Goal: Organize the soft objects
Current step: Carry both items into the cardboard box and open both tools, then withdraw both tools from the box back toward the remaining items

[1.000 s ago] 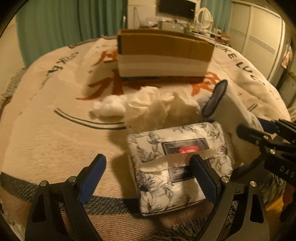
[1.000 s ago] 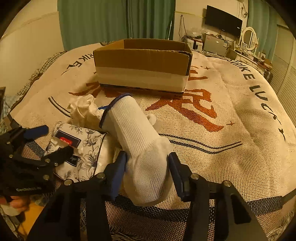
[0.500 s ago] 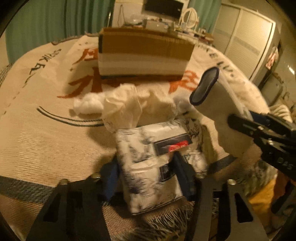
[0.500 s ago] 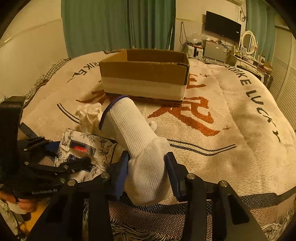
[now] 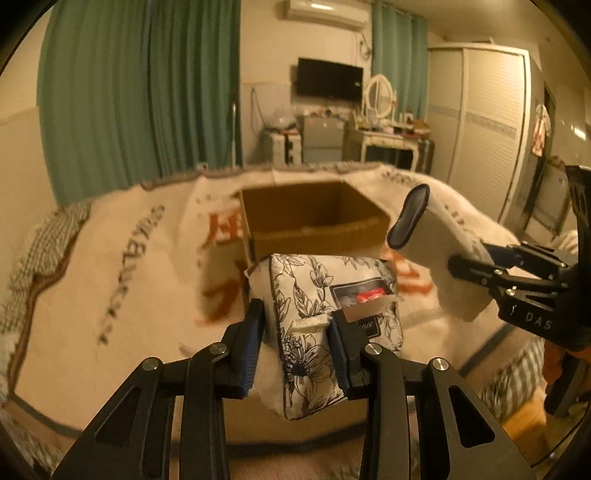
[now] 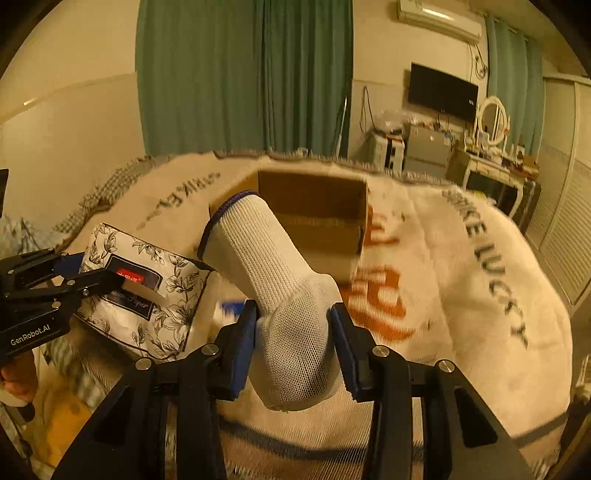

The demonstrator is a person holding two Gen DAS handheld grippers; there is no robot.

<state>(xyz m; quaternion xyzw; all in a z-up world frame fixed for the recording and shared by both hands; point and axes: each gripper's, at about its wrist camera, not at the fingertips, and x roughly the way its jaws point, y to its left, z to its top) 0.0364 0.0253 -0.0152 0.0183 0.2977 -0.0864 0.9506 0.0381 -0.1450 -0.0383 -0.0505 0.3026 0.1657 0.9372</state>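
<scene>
You've got the tissue pack point(image 5: 332, 325) clamped in your left tongs point(image 5: 295, 343) and the white glove point(image 6: 284, 314) in your right tongs point(image 6: 291, 347), both aloft, so carry them over the cardboard box point(image 5: 314, 221) and release.

You have two grippers in play, the left gripper point(image 5: 297, 345) and the right gripper point(image 6: 293, 341), each with two blue-padded fingers. Between them: one floral tissue pack point(image 5: 325, 314) and one white knit glove point(image 6: 280, 295). At twelve o'clock on the one printed blanket point(image 6: 461, 295) sits one open cardboard box point(image 5: 314, 218). Behind: one wall television point(image 5: 330, 79), one round mirror point(image 5: 380, 94), one air conditioner point(image 5: 325, 14).
</scene>
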